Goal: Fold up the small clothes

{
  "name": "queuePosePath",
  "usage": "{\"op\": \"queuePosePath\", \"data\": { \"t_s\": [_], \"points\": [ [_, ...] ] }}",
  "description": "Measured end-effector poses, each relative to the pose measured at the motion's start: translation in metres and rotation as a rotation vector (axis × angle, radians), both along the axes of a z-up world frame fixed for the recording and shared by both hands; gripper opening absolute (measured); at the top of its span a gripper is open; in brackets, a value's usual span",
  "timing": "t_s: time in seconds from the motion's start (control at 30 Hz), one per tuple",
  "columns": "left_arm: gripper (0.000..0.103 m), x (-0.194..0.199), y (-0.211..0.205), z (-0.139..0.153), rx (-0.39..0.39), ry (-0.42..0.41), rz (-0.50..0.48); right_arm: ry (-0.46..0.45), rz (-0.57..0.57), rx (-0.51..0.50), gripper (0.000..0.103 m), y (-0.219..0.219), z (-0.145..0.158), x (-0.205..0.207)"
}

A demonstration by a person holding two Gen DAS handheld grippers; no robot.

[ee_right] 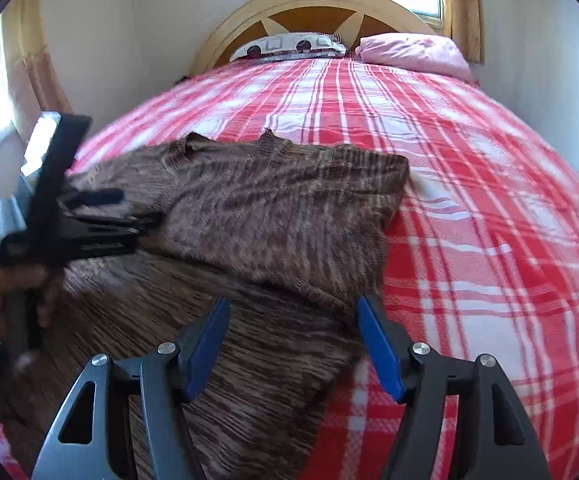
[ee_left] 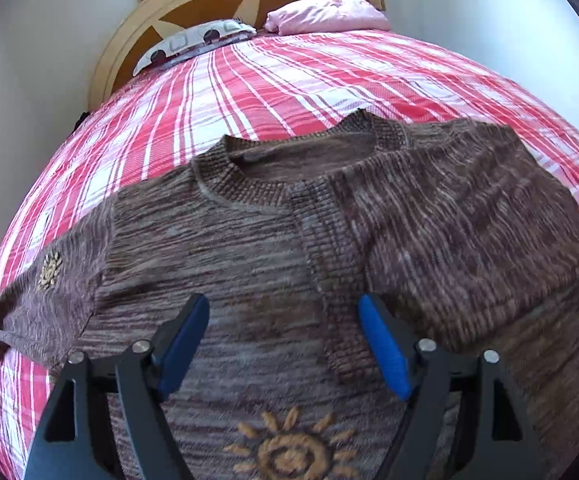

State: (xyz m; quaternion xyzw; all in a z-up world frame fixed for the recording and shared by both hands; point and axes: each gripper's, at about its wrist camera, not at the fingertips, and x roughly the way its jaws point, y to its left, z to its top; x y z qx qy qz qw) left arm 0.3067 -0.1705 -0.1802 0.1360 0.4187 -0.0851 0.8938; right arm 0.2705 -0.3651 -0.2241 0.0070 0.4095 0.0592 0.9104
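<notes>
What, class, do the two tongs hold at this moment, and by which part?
Nothing. Both the left tongs and the right tongs are open above the brown sweater, gripping no part of it.

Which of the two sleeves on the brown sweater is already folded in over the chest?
The sleeve at the right of the left wrist view: it lies across the sweater front. The other sleeve, with the small sun patch, lies spread out on the plaid bedspread.
</notes>
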Motion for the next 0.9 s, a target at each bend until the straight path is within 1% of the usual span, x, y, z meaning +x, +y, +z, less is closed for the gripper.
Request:
{"op": "queuePosePath", "data": {
  "t_s": [0.07, 0.13, 0.2, 0.23, 0.27, 0.3, 0.4, 0.5, 0.57, 0.63, 0.7, 0.77, 0.83, 0.87, 0.9],
  "points": [
    [0.083, -0.004, 0.008, 0.003, -0.027, 0.001, 0.006, 0.004, -0.001, -0.020, 0.067, -0.002, -0.004, -0.002],
    [0.083, -0.010, 0.015, 0.007, -0.042, -0.009, 0.017, -0.007, -0.029, -0.011, 0.067, -0.005, 0.000, -0.005],
    [0.084, -0.022, 0.022, 0.014, -0.057, -0.028, 0.018, -0.051, -0.047, 0.015, 0.067, -0.005, 0.011, -0.013],
    [0.086, -0.029, 0.028, 0.018, -0.065, -0.047, 0.013, -0.082, -0.053, 0.007, 0.067, -0.004, 0.017, -0.019],
    [0.094, -0.033, 0.030, 0.019, -0.062, -0.060, 0.015, -0.115, -0.050, -0.007, 0.067, 0.002, 0.024, -0.024],
    [0.098, -0.037, 0.035, 0.022, -0.059, -0.071, 0.022, -0.133, -0.037, -0.012, 0.067, 0.007, 0.027, -0.028],
    [0.098, -0.045, 0.059, 0.026, -0.063, -0.091, 0.052, -0.182, 0.050, -0.004, 0.067, 0.034, 0.035, -0.039],
    [0.098, -0.050, 0.093, 0.028, -0.071, -0.098, 0.119, -0.197, 0.147, -0.025, 0.067, 0.063, 0.034, -0.046],
    [0.098, -0.050, 0.123, 0.026, -0.066, -0.098, 0.187, -0.205, 0.202, -0.065, 0.067, 0.083, 0.028, -0.051],
    [0.098, -0.052, 0.148, 0.023, -0.077, -0.091, 0.243, -0.187, 0.248, -0.121, 0.067, 0.098, 0.021, -0.053],
    [0.098, -0.051, 0.179, 0.020, -0.096, -0.077, 0.307, -0.181, 0.270, -0.152, 0.067, 0.109, 0.018, -0.056],
    [0.098, -0.046, 0.213, 0.017, -0.126, -0.060, 0.384, -0.176, 0.279, -0.127, 0.067, 0.112, 0.017, -0.059],
    [0.098, -0.043, 0.238, 0.015, -0.145, -0.055, 0.447, -0.174, 0.282, -0.103, 0.067, 0.113, 0.017, -0.059],
    [0.098, -0.040, 0.255, 0.015, -0.151, -0.066, 0.493, -0.180, 0.280, -0.105, 0.067, 0.114, 0.017, -0.061],
    [0.098, -0.038, 0.265, 0.013, -0.150, -0.074, 0.519, -0.188, 0.277, -0.108, 0.067, 0.114, 0.016, -0.061]
  ]
}}
